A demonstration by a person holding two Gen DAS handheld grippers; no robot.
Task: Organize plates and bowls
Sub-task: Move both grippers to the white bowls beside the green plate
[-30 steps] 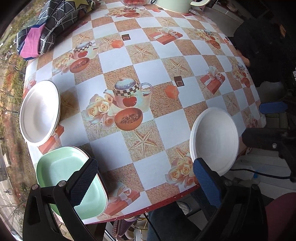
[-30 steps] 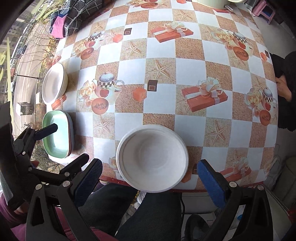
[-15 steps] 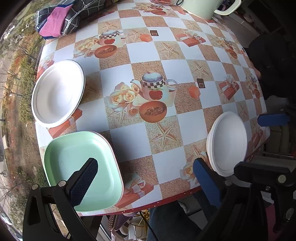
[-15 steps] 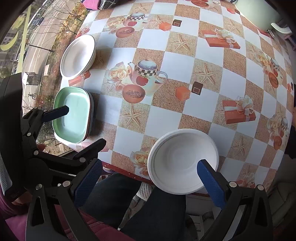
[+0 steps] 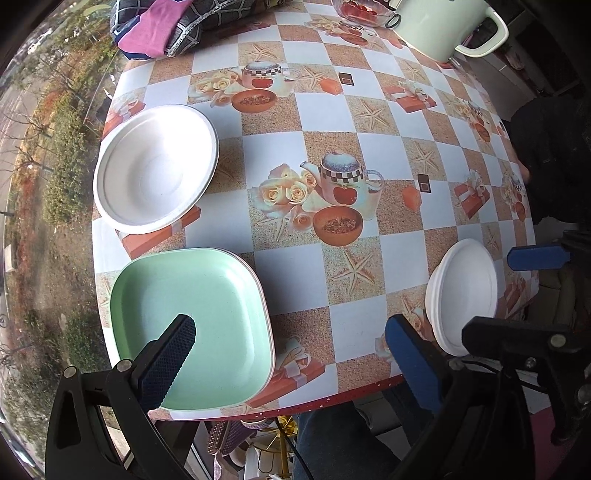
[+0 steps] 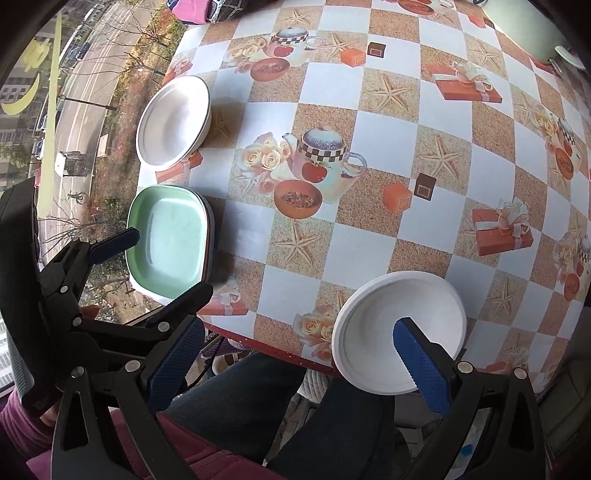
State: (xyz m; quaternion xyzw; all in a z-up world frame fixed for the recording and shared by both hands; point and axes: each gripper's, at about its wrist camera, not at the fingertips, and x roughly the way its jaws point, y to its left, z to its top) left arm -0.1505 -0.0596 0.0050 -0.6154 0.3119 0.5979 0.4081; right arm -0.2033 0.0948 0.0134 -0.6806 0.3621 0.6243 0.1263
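Note:
A stack of square plates with a green one on top point(image 5: 192, 310) point(image 6: 170, 236) lies at the table's near left corner. A stack of white bowls point(image 5: 155, 170) point(image 6: 173, 122) sits just beyond it. Another white bowl point(image 5: 463, 295) point(image 6: 400, 332) sits at the near edge on the right, partly over the edge. My left gripper point(image 5: 291, 354) is open, its left finger over the green plate's near side. My right gripper point(image 6: 295, 358) is open, its right finger over the lone white bowl's near rim.
The round table point(image 5: 332, 122) has a checkered printed cloth. A folded dark and pink cloth point(image 5: 159, 29) lies at the far left. A pale green jug point(image 5: 447, 26) and a glass bowl of red fruit point(image 5: 360, 9) stand at the far edge. A person's legs are below the near edge.
Both grippers have shifted left along the near edge. The green plate stack now lies under my left finger, and the lone white bowl has slid to the right in both views.

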